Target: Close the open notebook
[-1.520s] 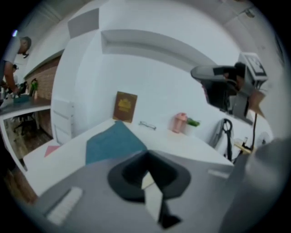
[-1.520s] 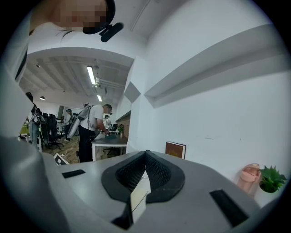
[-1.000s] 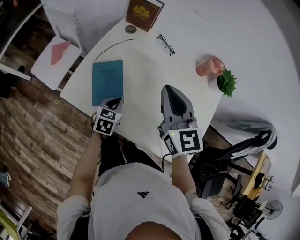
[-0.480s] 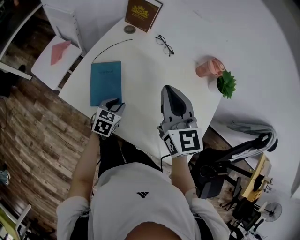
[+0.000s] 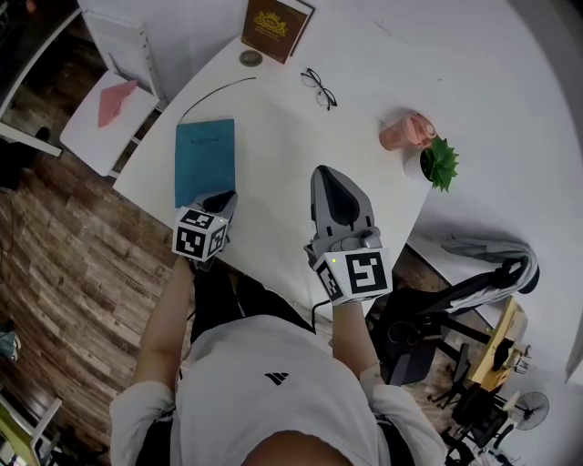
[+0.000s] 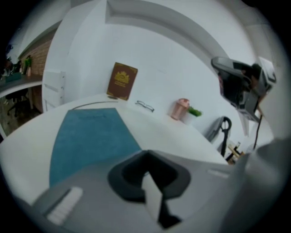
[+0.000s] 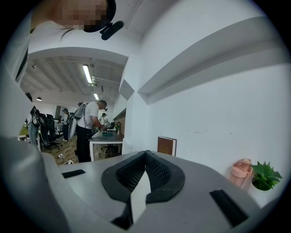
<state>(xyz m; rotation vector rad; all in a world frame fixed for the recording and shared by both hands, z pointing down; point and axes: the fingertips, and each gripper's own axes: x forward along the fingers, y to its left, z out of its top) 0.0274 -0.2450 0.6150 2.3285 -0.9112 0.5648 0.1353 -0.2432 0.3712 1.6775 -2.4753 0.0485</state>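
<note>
The teal notebook (image 5: 205, 162) (image 6: 91, 141) lies closed and flat on the white desk (image 5: 273, 155), near its left edge. The left tool (image 5: 219, 200) (image 6: 146, 157) sits at the notebook's near end; its jaws have just been closing and now meet with nothing between them. Its body hides the notebook's near edge in both views, so whether tip and cover touch cannot be told. The right tool (image 5: 330, 177) (image 7: 146, 157) hangs over bare desk, apart from the notebook, jaws together and empty. Farther back are glasses (image 5: 320, 87), a pink cup (image 5: 405, 131) beside a small plant (image 5: 439, 162), and a brown book (image 5: 276, 24) cut off by the head view's top edge.
</note>
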